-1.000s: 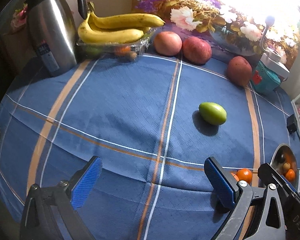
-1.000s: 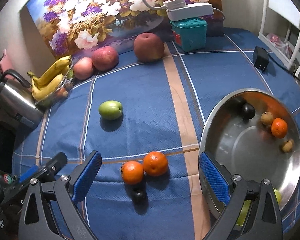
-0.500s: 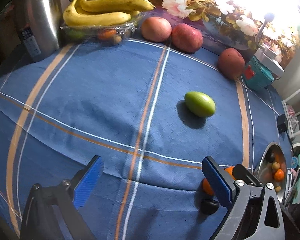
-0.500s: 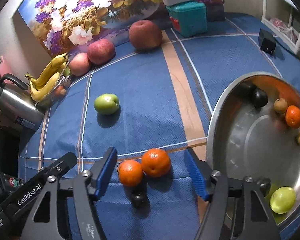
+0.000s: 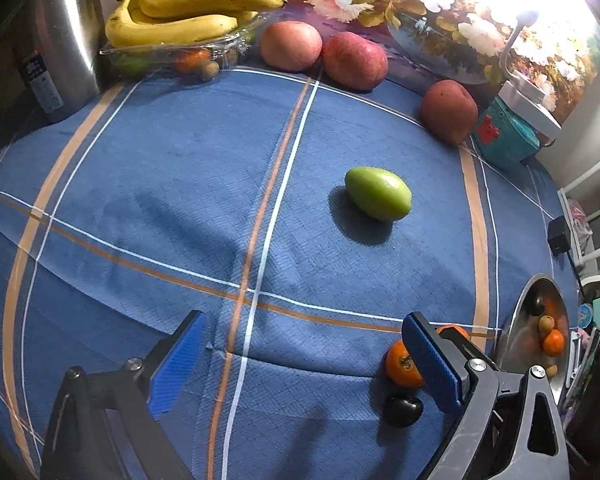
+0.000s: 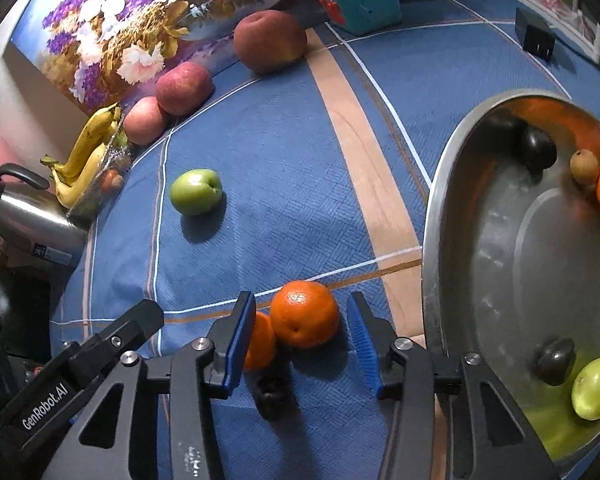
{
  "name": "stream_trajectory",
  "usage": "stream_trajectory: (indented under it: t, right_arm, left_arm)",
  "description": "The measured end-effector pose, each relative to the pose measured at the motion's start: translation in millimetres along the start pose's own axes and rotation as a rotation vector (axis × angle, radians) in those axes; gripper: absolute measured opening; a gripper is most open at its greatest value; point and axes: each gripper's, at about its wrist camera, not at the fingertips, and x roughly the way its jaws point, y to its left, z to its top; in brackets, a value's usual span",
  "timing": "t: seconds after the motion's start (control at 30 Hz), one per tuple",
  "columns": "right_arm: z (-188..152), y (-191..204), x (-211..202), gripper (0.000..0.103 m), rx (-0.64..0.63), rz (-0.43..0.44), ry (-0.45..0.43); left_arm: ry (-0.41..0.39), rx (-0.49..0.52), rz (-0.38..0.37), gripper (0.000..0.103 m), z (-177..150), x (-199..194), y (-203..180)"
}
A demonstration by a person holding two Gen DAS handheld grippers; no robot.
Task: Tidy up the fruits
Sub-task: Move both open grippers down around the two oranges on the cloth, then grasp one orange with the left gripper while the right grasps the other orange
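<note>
My right gripper (image 6: 300, 298) hangs low over the blue tablecloth, its jaws closing. One orange (image 6: 304, 314) sits between the blue pads, and neither pad touches it. A second orange (image 6: 260, 346) lies partly behind the left finger, with a small dark fruit (image 6: 274, 394) just below it. A green fruit (image 5: 378, 199) lies alone mid-table. My left gripper (image 5: 304, 318) is open over bare cloth with nothing between its fingers; the two oranges (image 5: 402, 362) lie beside its right finger. The steel bowl (image 6: 432, 240) on the right holds several small fruits.
Three red apples (image 5: 354, 60) line the back edge below a flower painting. Bananas (image 5: 188, 12) rest on a plastic tray beside a steel kettle (image 5: 64, 40). A teal box (image 5: 504, 132) and a black plug (image 5: 558, 236) are at the right.
The right gripper has sunk toward the oranges, and its jaws have narrowed around one of them. The left gripper has tipped further down, stayed open, and the oranges have come into view beside it.
</note>
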Motion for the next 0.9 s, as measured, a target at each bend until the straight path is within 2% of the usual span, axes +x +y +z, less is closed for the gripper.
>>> stream_trajectory:
  t: [0.07,0.1,0.33,0.63,0.9]
  right_arm:
    - [0,0,-1,0.037,0.003,0.001,0.002]
    - [0,0,-1,0.037,0.0,-0.009,0.003]
    - [3,-7,-12,0.036,0.02,0.004,-0.013]
    - [12,-14,-49,0.036,0.031,-0.038,-0.094]
    - [14,-24,-63,0.037,0.052,-0.055,-0.115]
  left_arm:
    - [-0.002,0.001,-0.006,0.098,0,0,-1]
    - [-0.003,0.001,-0.009,0.098,0,0,-2]
    - [-0.005,0.002,-0.035,0.098,0,-2,-9]
    - [0.018,0.074,-0.048,0.091,-8,3,-32]
    - [0.038,0.144,-0.043,0.089,-16,10,-56]
